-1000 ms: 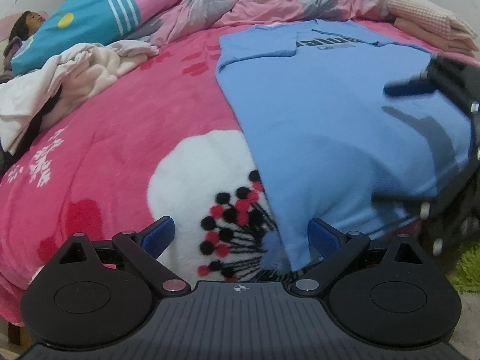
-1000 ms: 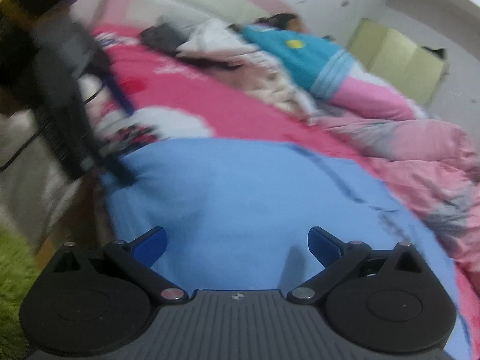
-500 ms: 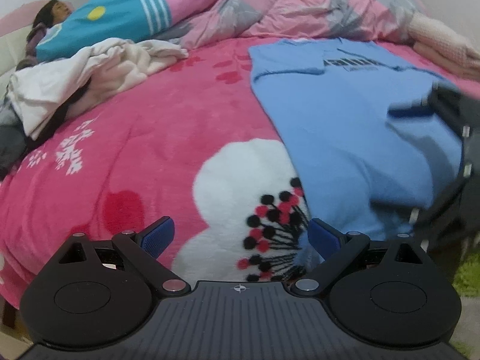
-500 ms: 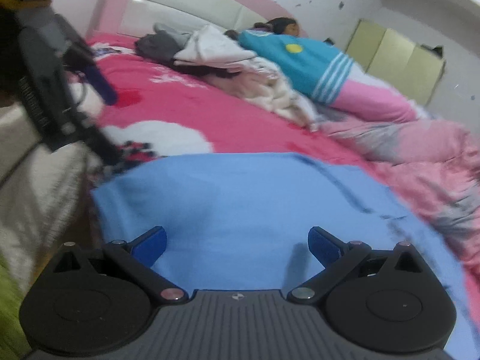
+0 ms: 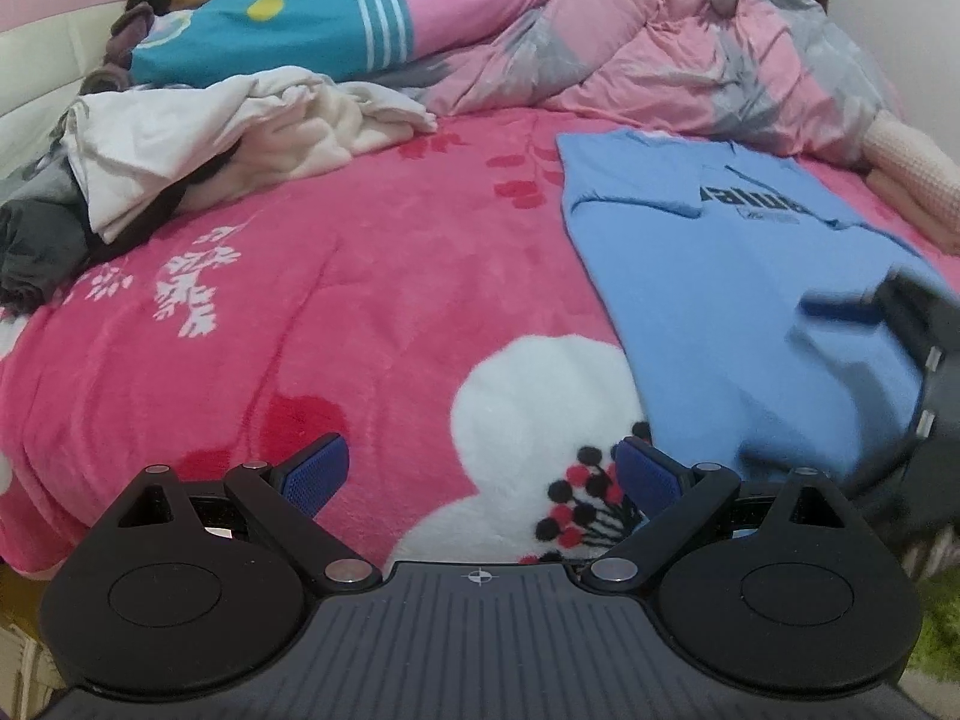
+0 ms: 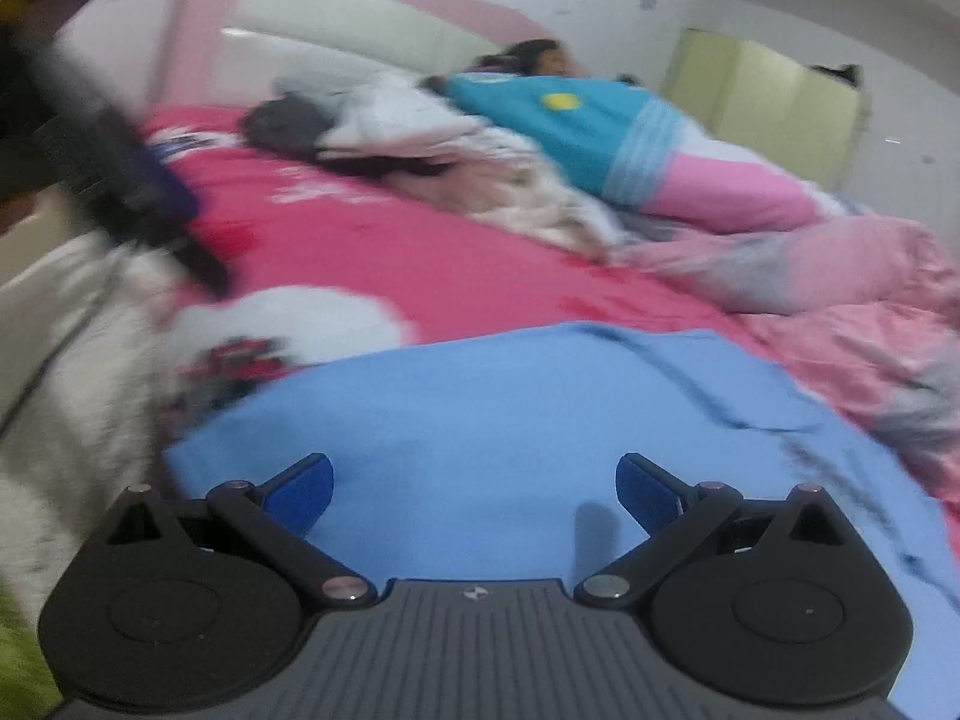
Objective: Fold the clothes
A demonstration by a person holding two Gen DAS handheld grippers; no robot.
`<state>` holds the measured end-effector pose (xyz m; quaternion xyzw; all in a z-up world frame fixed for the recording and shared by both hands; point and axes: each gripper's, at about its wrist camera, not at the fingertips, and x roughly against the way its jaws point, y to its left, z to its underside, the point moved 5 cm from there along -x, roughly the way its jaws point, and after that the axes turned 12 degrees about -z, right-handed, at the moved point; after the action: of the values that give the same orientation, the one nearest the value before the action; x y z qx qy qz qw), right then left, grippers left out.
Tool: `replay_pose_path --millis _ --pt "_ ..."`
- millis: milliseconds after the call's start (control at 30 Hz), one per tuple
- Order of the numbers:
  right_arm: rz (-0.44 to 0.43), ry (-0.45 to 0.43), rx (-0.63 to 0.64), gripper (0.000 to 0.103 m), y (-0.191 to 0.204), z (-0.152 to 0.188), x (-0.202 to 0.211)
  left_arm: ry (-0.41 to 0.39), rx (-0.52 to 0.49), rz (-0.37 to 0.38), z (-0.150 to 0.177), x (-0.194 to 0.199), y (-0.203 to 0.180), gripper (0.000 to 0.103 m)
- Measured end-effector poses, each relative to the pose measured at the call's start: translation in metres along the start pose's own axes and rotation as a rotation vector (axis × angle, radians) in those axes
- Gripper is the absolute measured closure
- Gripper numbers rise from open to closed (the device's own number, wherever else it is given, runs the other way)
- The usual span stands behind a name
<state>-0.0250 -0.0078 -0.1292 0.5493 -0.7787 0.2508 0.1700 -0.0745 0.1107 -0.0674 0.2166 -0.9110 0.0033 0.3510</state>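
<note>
Bare pink blanket (image 5: 360, 300) lies between blue shirt (image 5: 720, 300) and clothes heap (image 5: 210, 132).

Plush, fuzzy fleece on the pink blanket (image 5: 372, 276), matt, with a soft nap. Smooth, thin knit cloth for the blue T-shirt (image 5: 720, 300), matt, lightly creased near the blanket's front edge. Matt black plastic on the left gripper (image 5: 480, 474), ribbed along the body, with small shiny metal pivot pins and finely textured blue pads (image 5: 315, 471). Same matt plastic and blue pads on the right gripper (image 6: 474, 480). Crumpled white cloth (image 5: 240, 126) toward the far left corner, soft and dull. Puffy quilted fabric on the pink-and-grey duvet (image 5: 690, 60).
</note>
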Motion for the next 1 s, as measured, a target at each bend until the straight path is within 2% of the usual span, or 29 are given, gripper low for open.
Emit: replay_pose_path --millis 33,167,233,367,467,567,600,867,1000 --pt "-0.031 0.007 0.027 0.001 0.013 0.001 -0.004 -0.001 0.001 -0.003 0.000 0.000 0.000 0.006" --pt "-0.048 0.015 0.176 0.000 0.051 0.003 -0.009 0.006 0.005 -0.007 -0.001 0.000 -0.002 0.006" --pt "-0.037 -0.015 0.118 0.000 0.036 -0.004 -0.001 0.006 0.004 -0.007 -0.002 0.000 -0.001 0.006" --pt "0.050 -0.043 0.056 0.000 0.010 -0.010 0.004 0.004 0.014 -0.014 -0.002 0.001 0.000 0.006" --pt "0.027 -0.028 0.071 0.000 0.016 -0.007 -0.003 0.005 0.022 -0.013 -0.003 0.001 -0.001 0.006" --pt "0.001 -0.058 0.084 0.000 0.027 -0.009 0.007 -0.004 0.021 -0.010 -0.005 0.002 -0.003 0.006" --pt "0.005 -0.074 0.062 0.000 0.024 -0.010 0.013 -0.008 0.022 -0.003 -0.007 0.001 -0.005 0.006" --pt "0.235 -0.141 -0.377 0.000 -0.073 0.020 0.085 -0.056 -0.029 0.115 -0.026 -0.007 -0.052 0.006" --pt "0.380 -0.113 -0.590 0.000 -0.108 0.064 0.130 -0.081 -0.115 0.173 -0.029 -0.011 -0.092 0.006"
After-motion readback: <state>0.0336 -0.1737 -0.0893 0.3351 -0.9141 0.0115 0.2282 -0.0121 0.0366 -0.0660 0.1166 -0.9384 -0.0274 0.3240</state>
